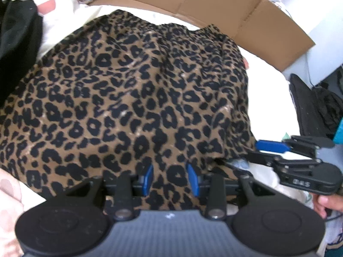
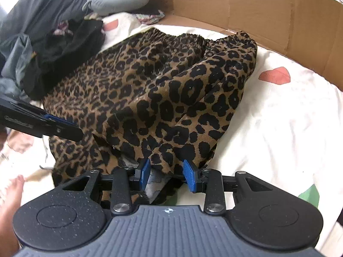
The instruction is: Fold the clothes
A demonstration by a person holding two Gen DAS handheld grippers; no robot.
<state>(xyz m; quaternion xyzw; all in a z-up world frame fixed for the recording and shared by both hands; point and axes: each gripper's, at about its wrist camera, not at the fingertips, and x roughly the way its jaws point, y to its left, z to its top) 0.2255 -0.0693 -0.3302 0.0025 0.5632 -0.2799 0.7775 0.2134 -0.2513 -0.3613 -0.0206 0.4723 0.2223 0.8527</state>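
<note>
— White bedding printed with red and green shapes (image 2: 278,115) is what I'm working over, with a brown corrugated cardboard wall (image 2: 246,6) bent round the far side and a heap of dark grey and black clothes (image 2: 53,49) off to my left

— And the garment?

— Straight ahead of both claws: a brown-and-black leopard-print garment of soft ribbed cloth with a gathered elastic waistband (image 2: 150,90). That band lies at the far end by the cardboard; the near edge runs under my fingertips, so its long axis goes away from me. Along its right side 1 thick flap seems doubled over onto the rest

— What are the claws doing?

— My left gripper (image 1: 171,178) stands parted over the near edge, blue pads apart, cloth showing between them but not pinched. My right gripper (image 2: 166,174) is parted too, at the near right corner, with a paler cloth showing underneath. Neither has hold of anything

— Which is nearer the corner?

— The right one; the left sits further in along the same edge. Whether they're about to close on that edge or have just let it go, I can't judge. Cloth this limp would sag between 2 grip points
</note>
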